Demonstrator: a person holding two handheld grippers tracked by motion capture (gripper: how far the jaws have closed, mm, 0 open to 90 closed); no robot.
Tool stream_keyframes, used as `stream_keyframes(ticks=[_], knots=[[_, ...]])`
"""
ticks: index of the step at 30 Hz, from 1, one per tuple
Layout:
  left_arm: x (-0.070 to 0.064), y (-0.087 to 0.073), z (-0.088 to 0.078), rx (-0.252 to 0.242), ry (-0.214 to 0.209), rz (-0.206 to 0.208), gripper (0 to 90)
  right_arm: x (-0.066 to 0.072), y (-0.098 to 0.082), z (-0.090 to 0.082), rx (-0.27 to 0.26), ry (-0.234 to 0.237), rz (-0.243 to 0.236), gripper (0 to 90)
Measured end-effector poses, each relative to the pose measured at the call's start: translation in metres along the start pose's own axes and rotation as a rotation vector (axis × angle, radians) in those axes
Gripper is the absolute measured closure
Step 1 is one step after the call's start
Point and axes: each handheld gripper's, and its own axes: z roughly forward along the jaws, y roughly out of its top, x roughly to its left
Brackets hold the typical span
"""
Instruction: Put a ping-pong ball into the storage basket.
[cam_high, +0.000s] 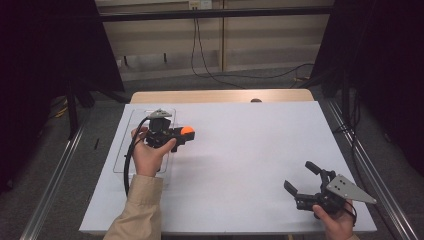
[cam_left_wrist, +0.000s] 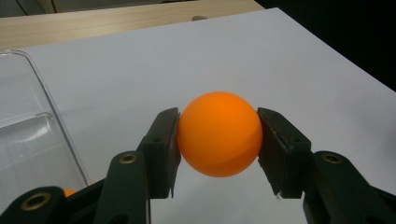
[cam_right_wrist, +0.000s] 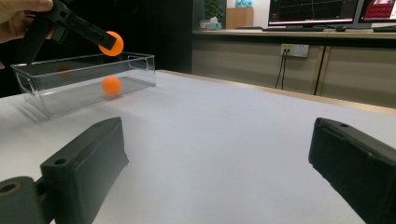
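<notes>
Now left gripper (cam_left_wrist: 218, 140) clamps orange ball (cam_left_wrist: 219, 134) w/ both pads; right gripper (cam_right_wrist: 219, 172) wide open, empty.

Ball (cam_left_wrist: 219, 134) plain orange, no pattern; 2nd ball (cam_right_wrist: 111, 86) in tray also orange; tray (cam_right_wrist: 51, 100) clear; grippers' jaws black; sheet (cam_high: 240, 155) white; sleeve (cam_high: 137, 212) tan; table edge (cam_high: 220, 96) light wood.

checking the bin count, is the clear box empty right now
No, an orange ball lies inside the clear box.
</notes>
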Motion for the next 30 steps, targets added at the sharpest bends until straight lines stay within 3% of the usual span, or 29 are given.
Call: stream_keyframes(ticks=[30], knots=[[0.0049, 0.0000, -0.0093, -0.019, 0.019, -0.011, 51.0, 0.0000, 0.0000, 0.0002, 0.002, 0.001, -0.002, 3.4]])
